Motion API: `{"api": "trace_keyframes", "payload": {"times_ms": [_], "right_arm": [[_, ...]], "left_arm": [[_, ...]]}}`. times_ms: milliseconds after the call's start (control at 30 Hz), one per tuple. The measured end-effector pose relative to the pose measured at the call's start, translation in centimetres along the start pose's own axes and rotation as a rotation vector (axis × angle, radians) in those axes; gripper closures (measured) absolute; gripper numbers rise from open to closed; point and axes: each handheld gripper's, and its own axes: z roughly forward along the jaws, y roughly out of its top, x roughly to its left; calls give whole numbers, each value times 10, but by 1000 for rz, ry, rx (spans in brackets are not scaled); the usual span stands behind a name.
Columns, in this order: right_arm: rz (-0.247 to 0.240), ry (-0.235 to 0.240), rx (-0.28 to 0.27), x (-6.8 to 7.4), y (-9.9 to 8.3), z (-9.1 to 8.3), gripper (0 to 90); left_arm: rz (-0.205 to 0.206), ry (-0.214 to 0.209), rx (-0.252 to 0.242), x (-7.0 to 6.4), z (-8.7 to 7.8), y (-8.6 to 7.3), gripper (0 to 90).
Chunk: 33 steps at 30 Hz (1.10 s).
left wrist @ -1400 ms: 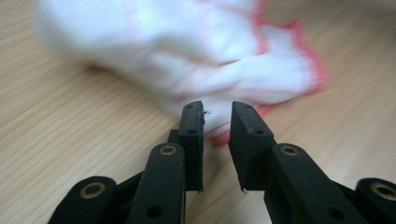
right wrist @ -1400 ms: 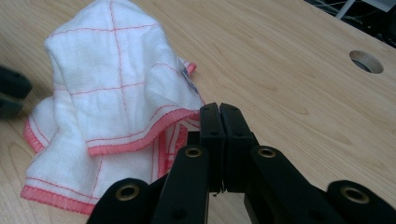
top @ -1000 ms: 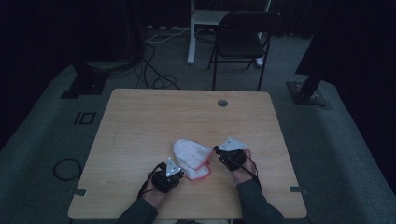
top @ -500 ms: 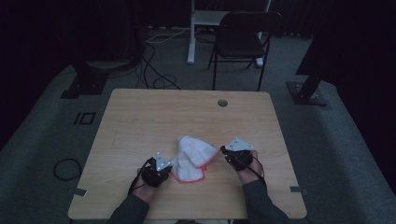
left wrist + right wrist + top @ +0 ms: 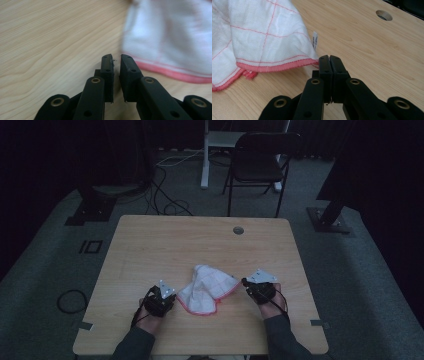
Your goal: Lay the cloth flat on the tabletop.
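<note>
The left gripper [image 5: 161, 296] rests on the table [image 5: 150, 245] just left of the cloth [image 5: 207, 287], its 2 jaws parted by a narrow gap and holding nothing. The crumpled white cloth with red hem lies near the table's front edge, between the grippers. The right gripper [image 5: 250, 282] pinches the cloth's right corner, jaws pressed together.

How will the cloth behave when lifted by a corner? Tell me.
Likely floppy: the cloth lies bunched in soft folds and sags from the corner at the right tongs. Probably light, since the fabric looks thin. Unlikely to slip, as its weave looks matte.
</note>
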Motion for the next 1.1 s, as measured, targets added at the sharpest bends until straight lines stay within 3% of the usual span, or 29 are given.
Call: {"api": "trace_keyframes", "payload": {"times_ms": [133,233,433,600,633,800,1100], "right_arm": [[-6,0,-1,1,0,1,896],[-6,2,-1,1,0,1,896],[-6,3,-1,2,1,2,896],[-2,3,-3,1,1,1,896],[0,2,-4,1,1,1,896],[5,-4,-7,-2,-1,-2,896],[21,-22,1,-9,-8,-6,896]], "left_arm": [[40,-50,-52,-17,-8,10,807],[53,-118,-86,-30,-13,18,804],[110,-222,-68,-63,-1,28,801],[169,-267,-19,-88,15,28,797],[172,-271,-27,-90,16,27,798],[164,-280,-20,-89,13,23,800],[107,-268,-17,-64,-8,-4,800]]}}
